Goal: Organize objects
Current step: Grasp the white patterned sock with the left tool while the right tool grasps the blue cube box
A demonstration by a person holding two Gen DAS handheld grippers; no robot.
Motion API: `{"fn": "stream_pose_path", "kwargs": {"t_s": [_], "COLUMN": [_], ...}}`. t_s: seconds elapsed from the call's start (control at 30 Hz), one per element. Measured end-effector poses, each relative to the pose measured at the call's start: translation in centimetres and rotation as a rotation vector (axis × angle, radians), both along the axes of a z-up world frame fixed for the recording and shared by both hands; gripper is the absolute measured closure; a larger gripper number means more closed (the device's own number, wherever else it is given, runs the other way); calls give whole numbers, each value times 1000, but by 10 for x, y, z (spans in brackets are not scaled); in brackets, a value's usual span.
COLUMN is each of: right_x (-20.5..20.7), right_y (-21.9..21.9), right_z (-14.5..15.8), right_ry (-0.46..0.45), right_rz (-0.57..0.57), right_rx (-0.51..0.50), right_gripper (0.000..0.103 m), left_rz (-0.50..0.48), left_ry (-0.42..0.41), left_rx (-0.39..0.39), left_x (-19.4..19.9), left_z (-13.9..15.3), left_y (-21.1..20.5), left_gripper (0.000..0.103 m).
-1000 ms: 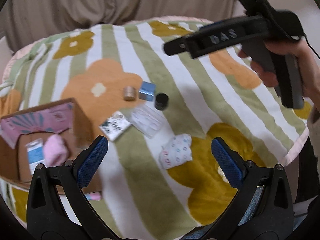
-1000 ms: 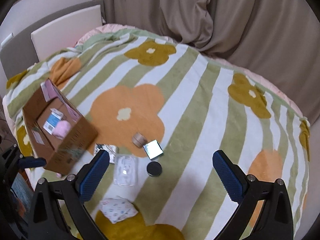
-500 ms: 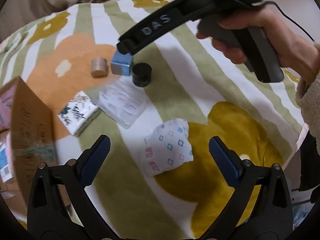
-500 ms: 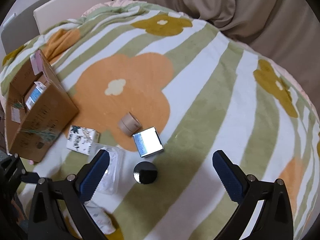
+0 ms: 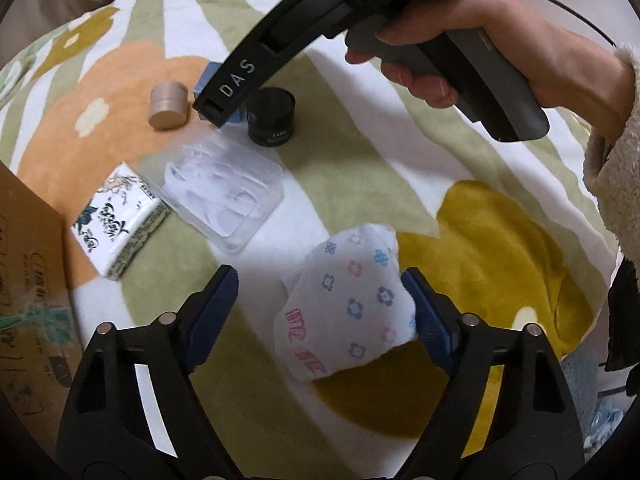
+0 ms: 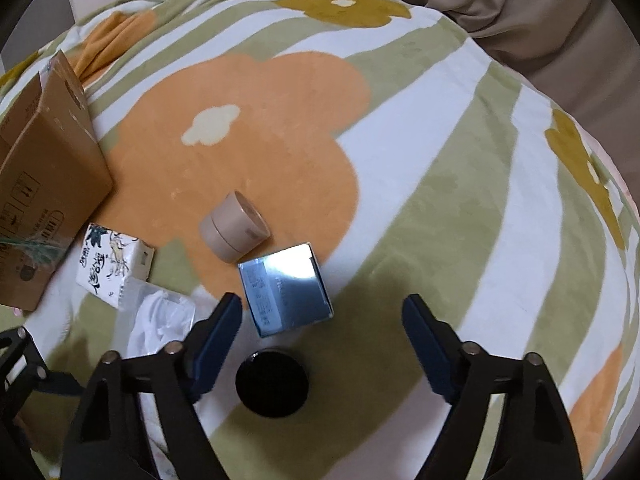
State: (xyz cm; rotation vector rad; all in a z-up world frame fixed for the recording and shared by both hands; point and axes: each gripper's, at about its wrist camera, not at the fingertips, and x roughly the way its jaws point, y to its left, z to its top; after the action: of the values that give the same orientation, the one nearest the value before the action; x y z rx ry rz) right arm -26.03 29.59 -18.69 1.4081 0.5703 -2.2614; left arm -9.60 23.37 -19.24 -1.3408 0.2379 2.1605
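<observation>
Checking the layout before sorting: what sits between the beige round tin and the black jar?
The blue box lies between the beige round tin and the black jar, clearest in the right wrist view.

Fleecy blanket (image 6: pixel 420 160) – matt cardboard box (image 6: pixel 44 184), glossy black jar (image 6: pixel 272 384), clear plastic case (image 5: pixel 224 188).

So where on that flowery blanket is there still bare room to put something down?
The widest bare stretch is the blanket beyond the blue box and beige jar, out toward the curtain. The big orange flower above the jar is free too. It is crowded from the cardboard box past the tissue pack and clear case to the black jar.
</observation>
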Motion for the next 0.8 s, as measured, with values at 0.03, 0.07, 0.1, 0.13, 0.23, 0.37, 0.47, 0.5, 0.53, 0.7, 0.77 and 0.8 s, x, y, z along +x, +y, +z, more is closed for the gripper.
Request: {"fn": "stream_pose_path", "kwargs": {"t_s": [0.03, 0.07, 0.1, 0.13, 0.23, 0.37, 0.47, 0.5, 0.53, 0.7, 0.77, 0.8], "right_x": [0, -1, -1, -1, 0, 1, 3, 2, 2, 4, 6, 7], "right_y": [-1, -3, -4, -5, -8, -15, -20, -20, -21, -20, -20, -20], "right_z": [-1, -3, -3, -4, -7, -7, -8, -8, -8, -5, -2, 0], "right_ry": [0, 1, 0, 0, 2, -13, -10, -9, -8, -8, -4, -1], "right_rz": [3, 8, 13, 19, 36, 58, 65, 66, 65, 51, 51, 52], "right_rx": [3, 4, 3, 4, 4, -10, 3, 7, 7, -3, -7, -10], "right_gripper": [31, 34, 37, 39, 46, 62, 65, 65, 65, 65, 65, 66], "left_rz": [-1, -2, -4, -8, -29, -57, -59, -59, -59, -56, -53, -52], "left_ry": [-3, -6, -9, -12, -21, -22, -28, -31, -33, -37, -41, -42], "left_rx": [4, 6, 10, 13, 20, 10, 18, 22, 25, 32, 35, 38], "left_x": [0, 0, 0, 0, 1, 5, 5, 5, 5, 7, 7, 7], "left_z": [-1, -2, -3, -3, -5, -7, -7, -7, -7, -5, -5, -4], "left_y": [0, 0, 0, -1, 1, 5, 4, 4, 3, 1, 0, -1], "left_gripper": [22, 22, 25, 30, 40, 48, 51, 52, 52, 53, 54, 54]}}
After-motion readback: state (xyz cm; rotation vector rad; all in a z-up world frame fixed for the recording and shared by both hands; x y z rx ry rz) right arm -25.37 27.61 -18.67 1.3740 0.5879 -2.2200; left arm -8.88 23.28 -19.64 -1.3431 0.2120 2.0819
